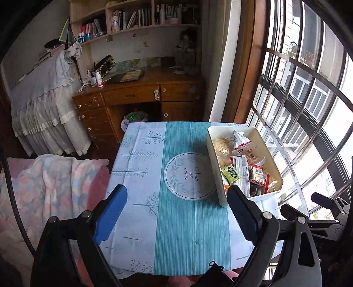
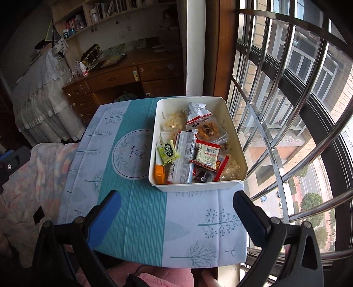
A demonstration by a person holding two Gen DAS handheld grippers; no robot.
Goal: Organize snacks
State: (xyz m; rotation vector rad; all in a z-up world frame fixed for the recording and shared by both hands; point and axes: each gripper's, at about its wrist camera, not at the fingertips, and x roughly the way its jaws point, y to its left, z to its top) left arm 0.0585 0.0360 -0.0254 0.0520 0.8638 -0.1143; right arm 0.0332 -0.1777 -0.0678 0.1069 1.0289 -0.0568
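Note:
A white rectangular bin [image 2: 233, 123] sits at the right side of the small table [image 2: 136, 220], by the window. It holds several snack packets: a green packet [image 2: 167, 152], a red and white packet [image 2: 207, 154], a silver wrapped bar [image 2: 184, 159] and an orange packet [image 2: 159, 173]. The bin also shows in the left wrist view [image 1: 262, 136]. My left gripper [image 1: 177, 194] is open and empty above the table's near middle, left of the bin. My right gripper [image 2: 176, 201] is open and empty just in front of the bin's near wall.
The table wears a teal and white cloth [image 1: 141, 167] with a round emblem [image 1: 187, 176]. A barred window [image 2: 297, 110] runs along the right. A pastel blanket [image 1: 48, 181] lies at the left. A wooden desk [image 1: 136, 97] and bookshelves [image 1: 136, 19] stand behind.

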